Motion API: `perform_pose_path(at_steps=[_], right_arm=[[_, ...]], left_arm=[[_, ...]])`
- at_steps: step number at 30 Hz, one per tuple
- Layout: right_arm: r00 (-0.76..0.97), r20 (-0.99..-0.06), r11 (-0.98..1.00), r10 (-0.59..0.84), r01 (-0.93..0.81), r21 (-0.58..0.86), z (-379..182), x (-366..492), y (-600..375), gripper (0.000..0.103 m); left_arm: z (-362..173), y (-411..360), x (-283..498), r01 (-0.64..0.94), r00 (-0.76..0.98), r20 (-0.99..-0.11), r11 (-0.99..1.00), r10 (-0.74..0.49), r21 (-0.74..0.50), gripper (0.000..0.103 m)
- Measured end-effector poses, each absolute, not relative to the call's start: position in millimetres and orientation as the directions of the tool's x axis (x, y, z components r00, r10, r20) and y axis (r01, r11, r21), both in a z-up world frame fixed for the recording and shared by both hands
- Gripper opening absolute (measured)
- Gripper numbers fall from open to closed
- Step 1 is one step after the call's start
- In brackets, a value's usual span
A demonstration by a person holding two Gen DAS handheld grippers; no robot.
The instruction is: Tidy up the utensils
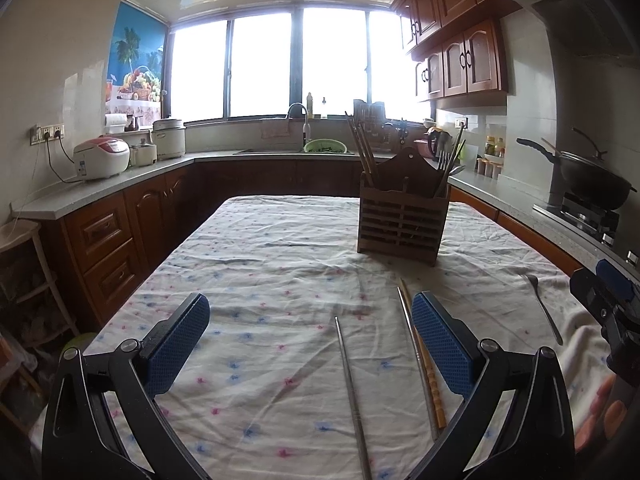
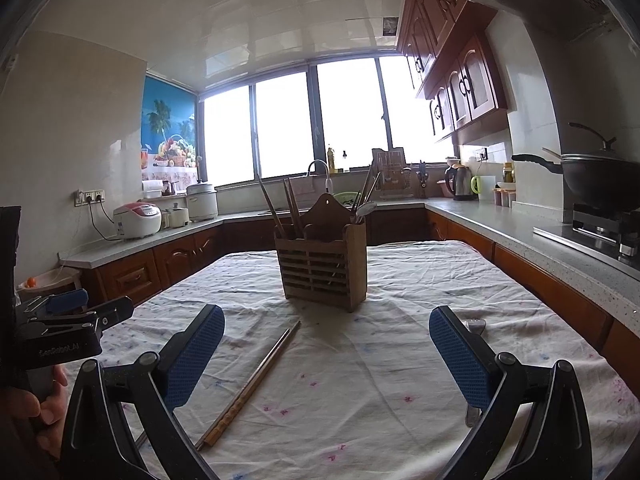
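left gripper (image 1: 310,326) spread, empty | right gripper (image 2: 326,340) spread, empty | risk: thin chopsticks (image 2: 256,380) may roll or slip on wrinkled cloth (image 2: 380,380)

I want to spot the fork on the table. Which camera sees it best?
The left wrist view: the whole fork lies uncovered on the cloth. In the right wrist view the right gripper finger hides most of it; only tines and handle end peek out.

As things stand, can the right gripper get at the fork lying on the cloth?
Probably yes. The right gripper is open and empty, and the fork lies flat on the tablecloth beside its right finger, with nothing on top of it.
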State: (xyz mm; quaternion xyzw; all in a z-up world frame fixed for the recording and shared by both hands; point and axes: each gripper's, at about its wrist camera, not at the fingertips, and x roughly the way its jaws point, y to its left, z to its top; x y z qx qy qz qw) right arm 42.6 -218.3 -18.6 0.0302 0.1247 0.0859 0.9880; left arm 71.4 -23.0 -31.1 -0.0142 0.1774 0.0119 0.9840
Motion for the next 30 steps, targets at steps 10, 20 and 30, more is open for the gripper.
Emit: perform_pose_path(at_steps=[10, 20, 30], right_arm=[[0.950, -0.253, 0.983, 0.184, -0.169, 0.077, -20, 44, -215, 0.103], [0.945, -0.265, 0.981, 0.191, -0.178, 0.073, -19, 44, -212, 0.103], [0.953, -0.238, 0.982, 0.188, -0.181, 0.051, -15, 39, -207, 0.103]], left_arm=[[-31, -22, 73, -0.043, 0.933, -0.357, 0.999, 0.036, -0.012, 0.103], [-31, -18, 72, -0.057, 0.931, -0.362, 0.998, 0.047, -0.016, 0.103], [-20, -20, 59, -0.058, 0.951, -0.304, 0.998, 0.055, 0.000, 0.103]])
